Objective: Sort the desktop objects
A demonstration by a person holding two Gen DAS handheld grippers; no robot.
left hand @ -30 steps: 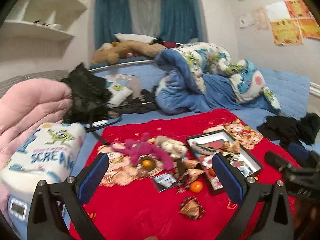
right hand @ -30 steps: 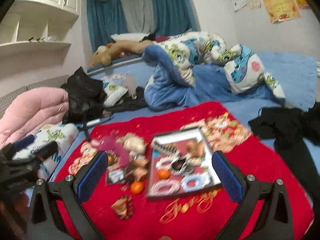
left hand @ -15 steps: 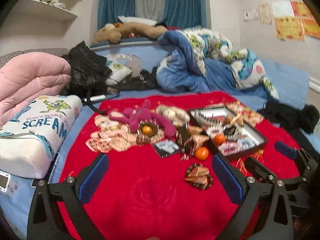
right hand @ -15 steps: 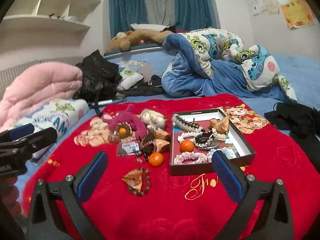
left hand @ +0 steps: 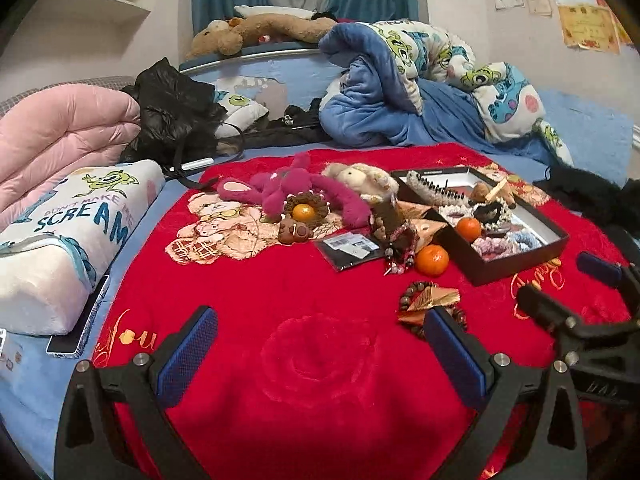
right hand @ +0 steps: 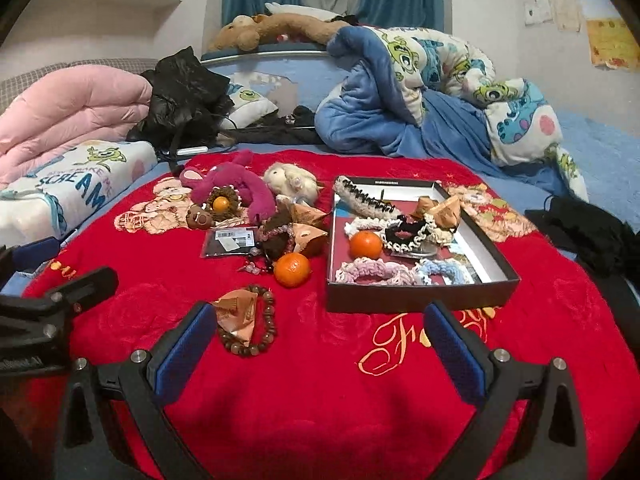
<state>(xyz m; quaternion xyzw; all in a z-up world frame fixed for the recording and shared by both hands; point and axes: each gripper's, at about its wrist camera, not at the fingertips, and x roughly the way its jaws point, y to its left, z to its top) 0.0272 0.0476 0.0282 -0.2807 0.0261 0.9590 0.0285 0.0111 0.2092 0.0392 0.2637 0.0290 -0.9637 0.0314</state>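
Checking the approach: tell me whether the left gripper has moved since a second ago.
Yes. The left gripper has come down and forward toward the red blanket; the black box and the room behind sit higher in its view. Jaws open.

plush red blanket [right hand: 320, 380]; matt cardboard box [right hand: 420, 300]; wooden bead bracelet [right hand: 264, 328].

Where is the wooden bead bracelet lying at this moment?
In the right wrist view the bead bracelet lies on the red blanket, left of the black box and in front of the loose orange.
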